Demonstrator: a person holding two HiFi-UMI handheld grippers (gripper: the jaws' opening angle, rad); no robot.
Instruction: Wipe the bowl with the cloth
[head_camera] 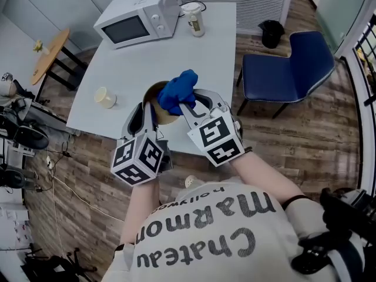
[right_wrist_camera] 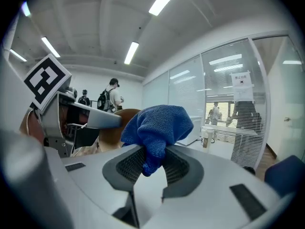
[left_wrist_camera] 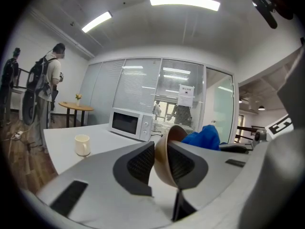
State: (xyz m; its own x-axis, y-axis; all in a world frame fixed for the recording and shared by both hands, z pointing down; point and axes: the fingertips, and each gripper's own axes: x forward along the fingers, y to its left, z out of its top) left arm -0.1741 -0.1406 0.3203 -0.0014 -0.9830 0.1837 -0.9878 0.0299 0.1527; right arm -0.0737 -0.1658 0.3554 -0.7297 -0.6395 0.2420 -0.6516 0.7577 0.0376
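Observation:
A tan bowl (head_camera: 160, 101) is held up on edge above the near side of the white table (head_camera: 135, 69), its rim pinched by my left gripper (head_camera: 151, 111). In the left gripper view the bowl (left_wrist_camera: 167, 160) stands between the two pads, which press on its wall. My right gripper (head_camera: 187, 107) is shut on a bunched blue cloth (head_camera: 178, 90), which presses against the bowl's opening. The right gripper view shows the cloth (right_wrist_camera: 157, 125) bulging out of the jaws with the bowl (right_wrist_camera: 114, 128) just behind it to the left.
A white microwave (head_camera: 138, 15), a bottle (head_camera: 194, 19) and a small cream cup (head_camera: 105, 97) stand on the table. A blue chair (head_camera: 291, 66) is at the right. A round wooden side table (head_camera: 49, 54) stands at the left. People stand far off in the room (left_wrist_camera: 45, 89).

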